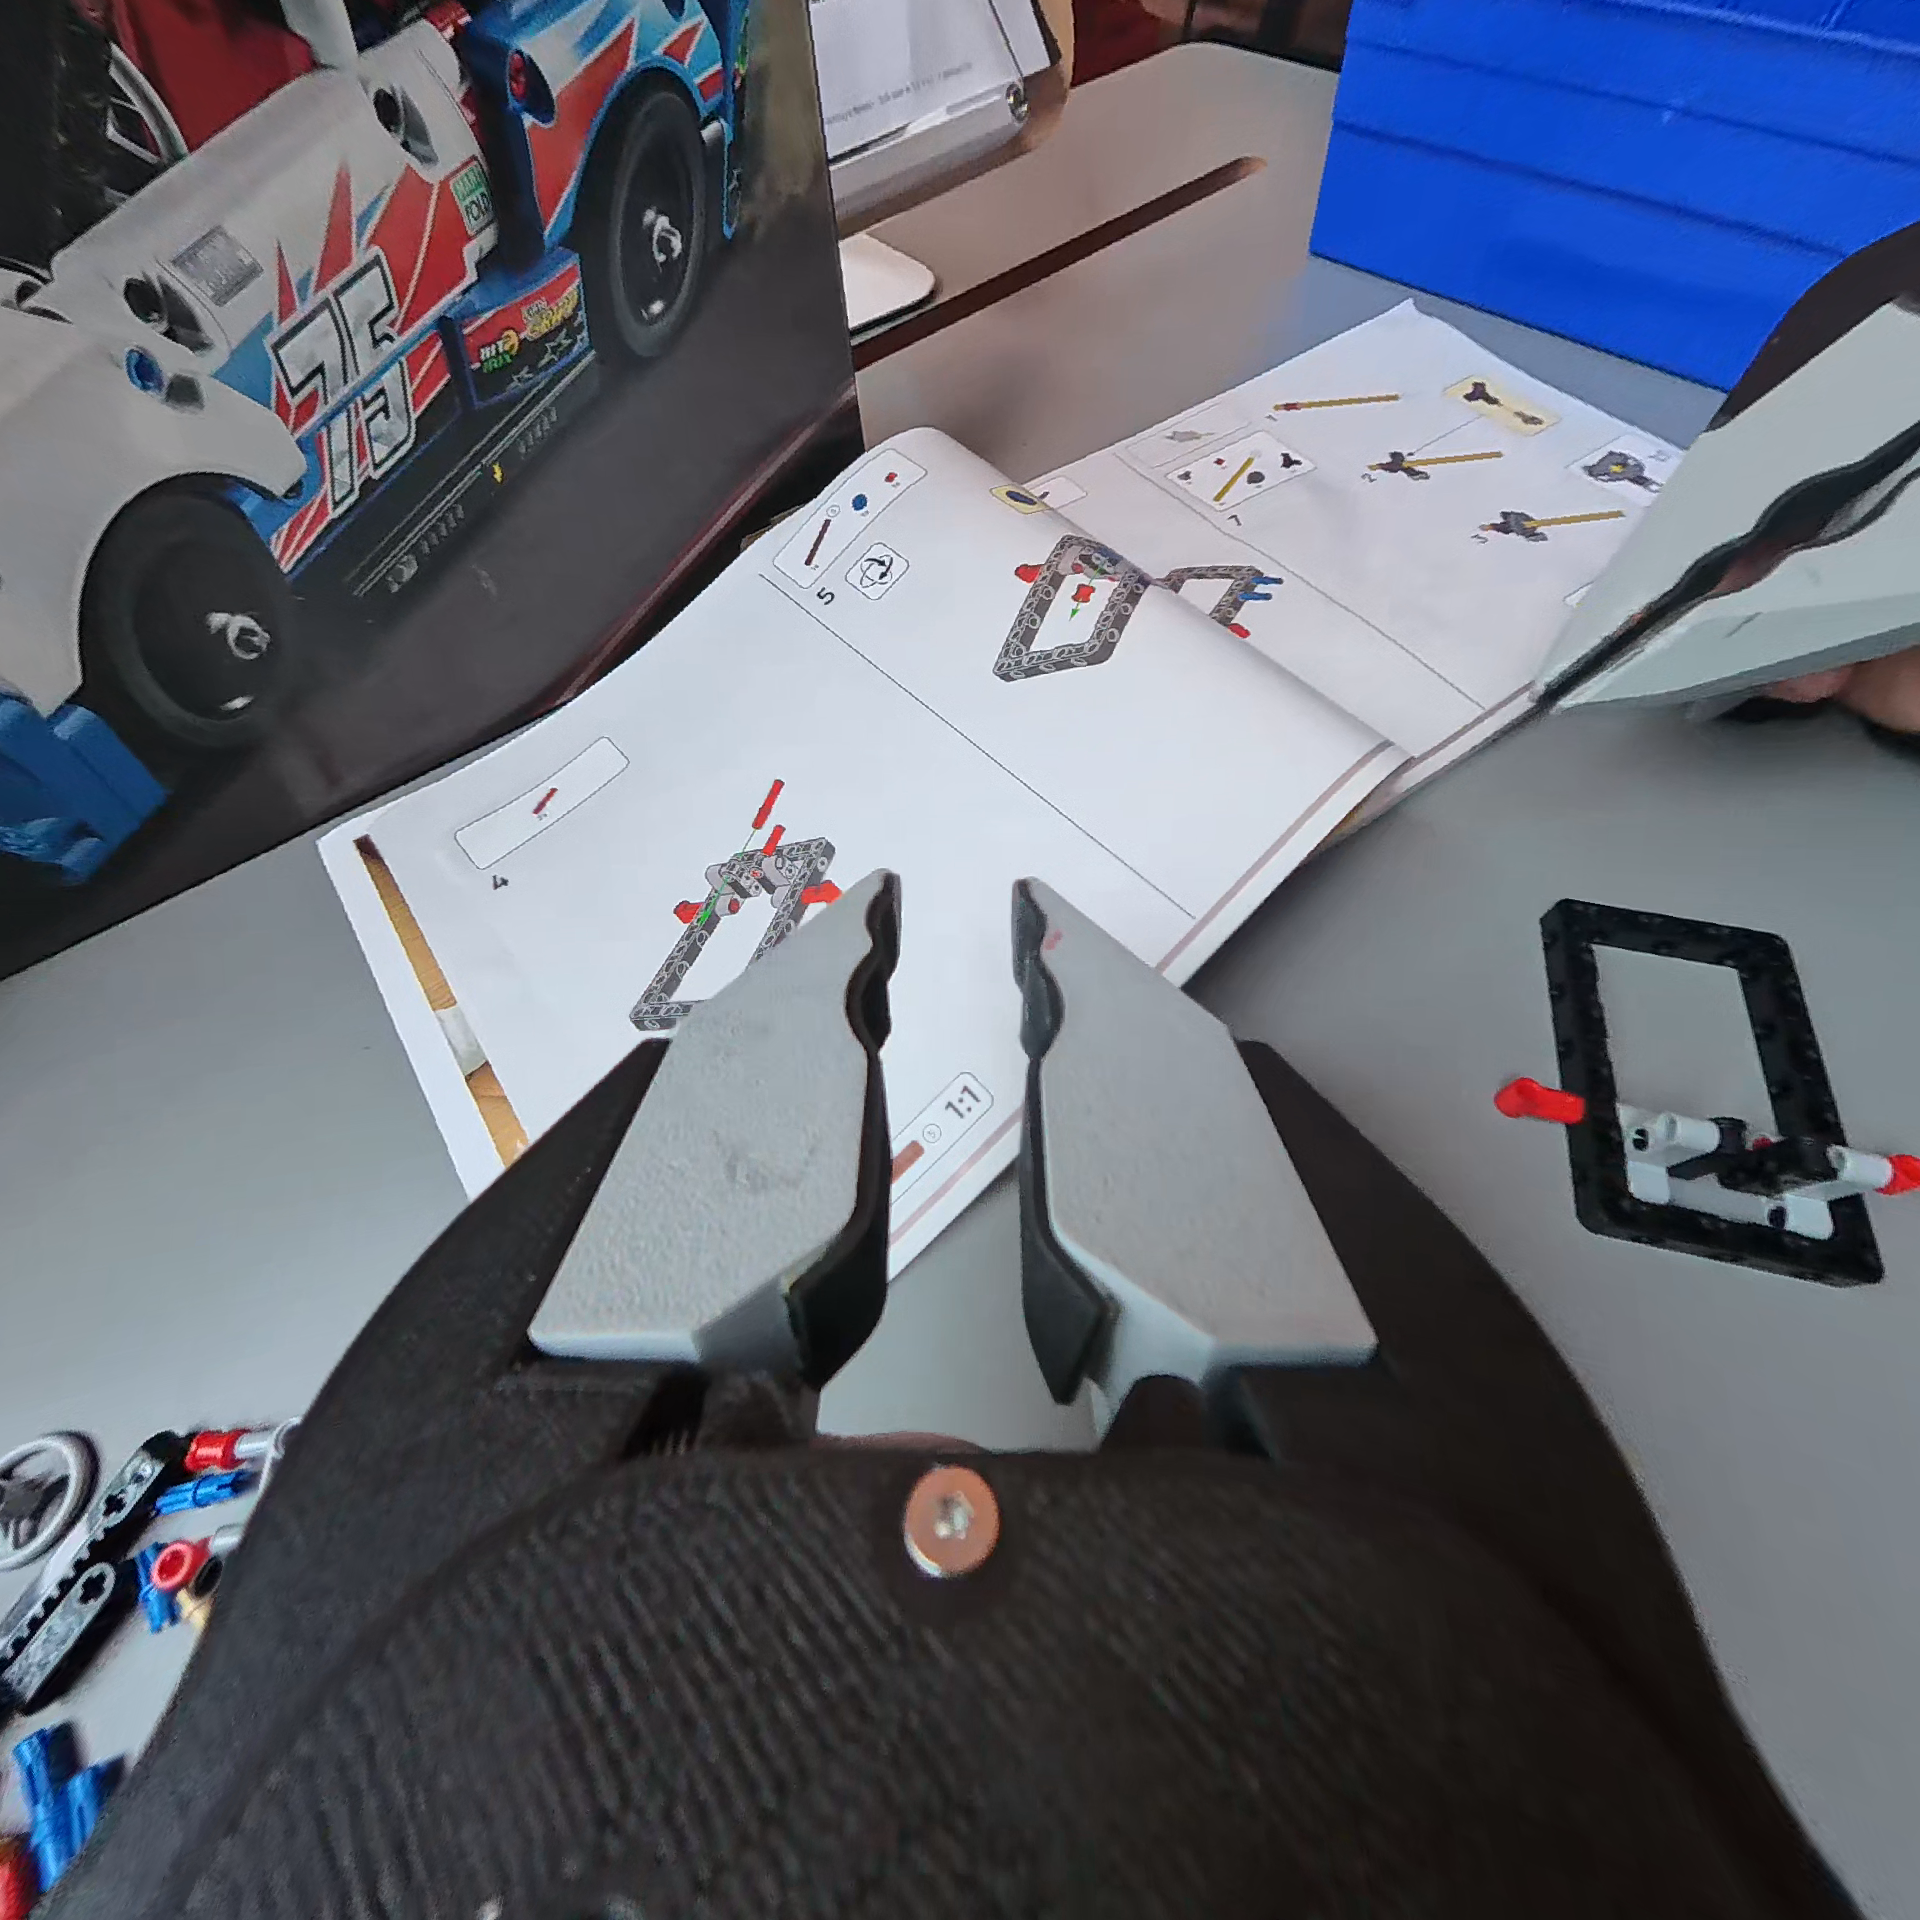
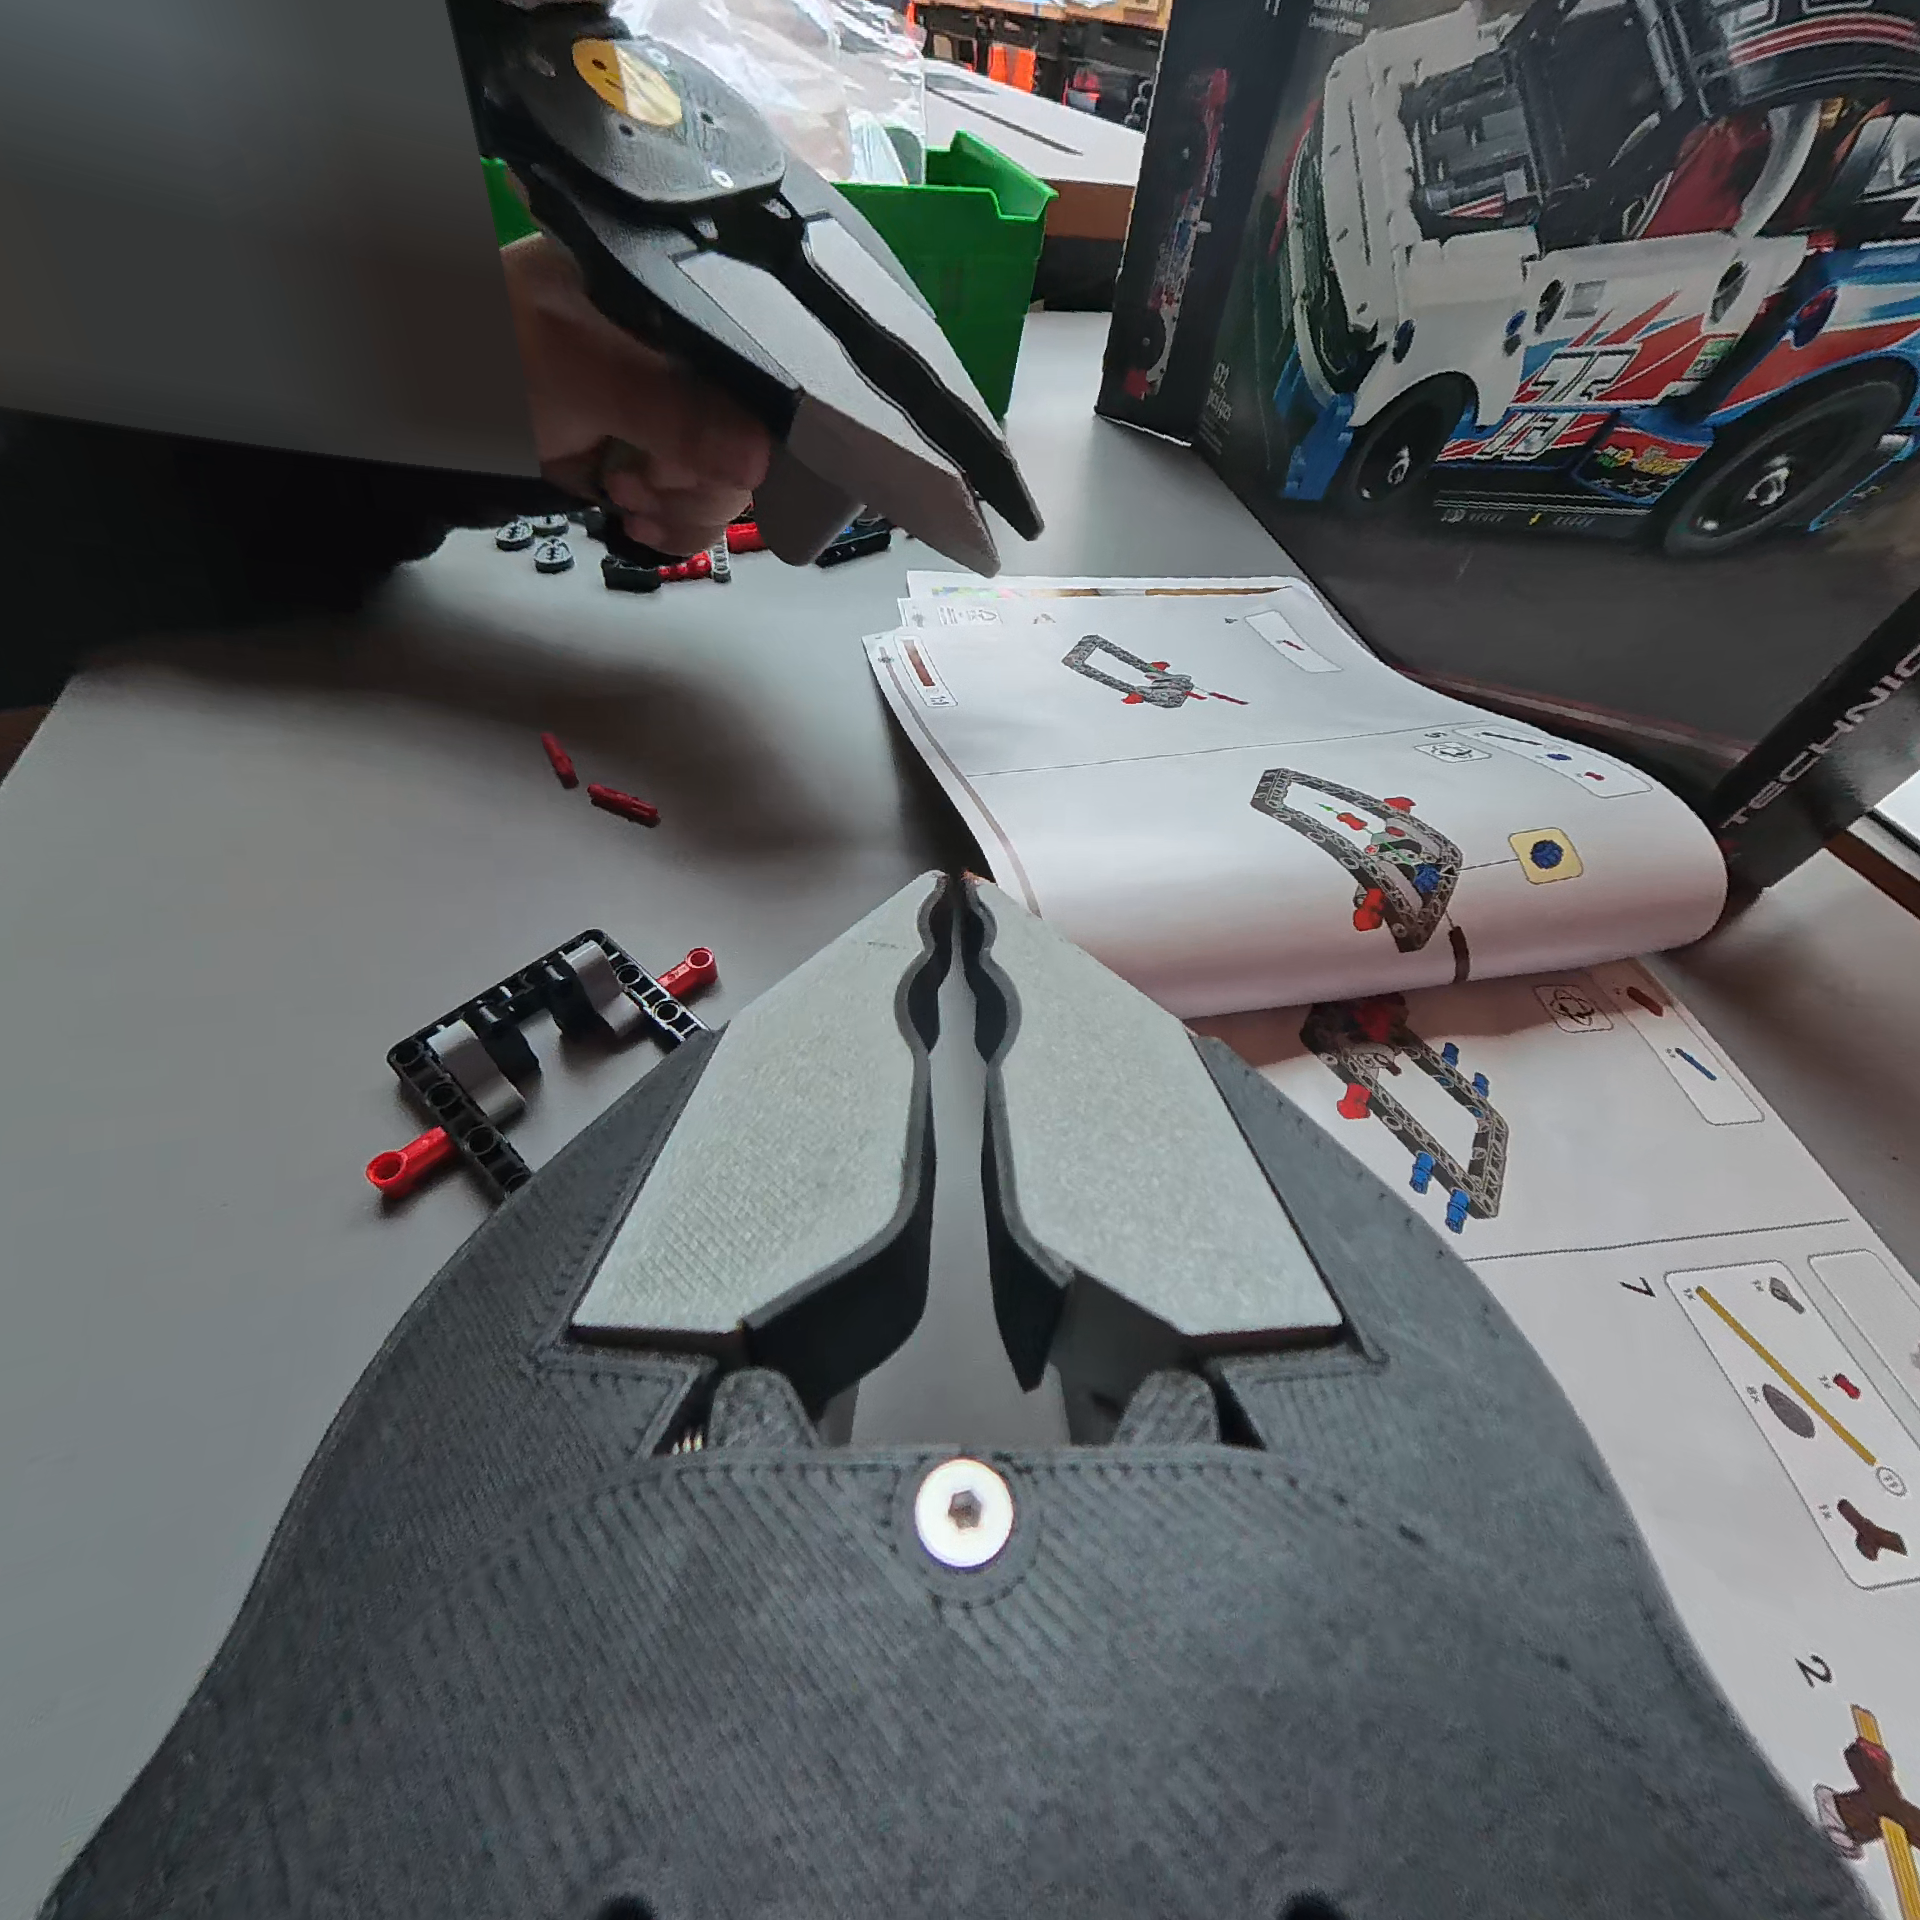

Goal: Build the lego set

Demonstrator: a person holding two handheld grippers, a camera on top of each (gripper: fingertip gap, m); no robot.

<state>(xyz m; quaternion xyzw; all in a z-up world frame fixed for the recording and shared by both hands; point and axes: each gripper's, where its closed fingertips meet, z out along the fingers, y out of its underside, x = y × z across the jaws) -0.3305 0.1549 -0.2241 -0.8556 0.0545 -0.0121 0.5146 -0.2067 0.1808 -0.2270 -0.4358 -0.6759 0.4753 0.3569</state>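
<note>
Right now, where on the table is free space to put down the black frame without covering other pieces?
Bare grey table lies between the black frame and the two loose red pins, also left of the frame. It is crowded near the small parts pile under the left gripper and where the instruction booklet lies.
</note>
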